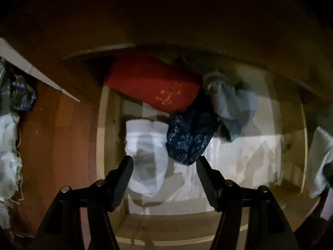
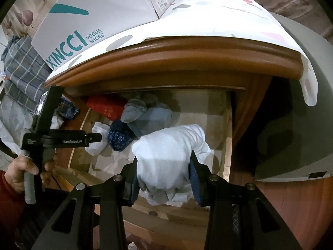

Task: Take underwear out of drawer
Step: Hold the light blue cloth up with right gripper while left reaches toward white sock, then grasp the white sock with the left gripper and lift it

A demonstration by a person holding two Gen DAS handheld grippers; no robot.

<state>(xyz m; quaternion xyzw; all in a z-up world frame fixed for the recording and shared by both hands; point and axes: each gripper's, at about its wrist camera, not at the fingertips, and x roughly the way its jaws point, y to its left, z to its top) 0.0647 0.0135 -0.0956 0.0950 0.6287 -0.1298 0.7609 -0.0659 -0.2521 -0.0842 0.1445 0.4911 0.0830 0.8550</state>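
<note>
A: Right wrist view: what is my right tool (image 2: 164, 175) doing?

B: Its jaws are clamped on a white bundle of underwear (image 2: 168, 156), held above the open drawer (image 2: 228, 137).

A: On my left wrist view, the left tool (image 1: 164, 166) has its jaws apart with nothing pinched, pointing down into the drawer.

B: Below it lies a white piece (image 1: 146, 156), with a dark blue patterned piece (image 1: 189, 137) just beside it, a pale blue one (image 1: 233, 108) and a red one (image 1: 154, 87) further back.

A: A shoe box (image 2: 93, 20) sits on top of the cabinet.
</note>
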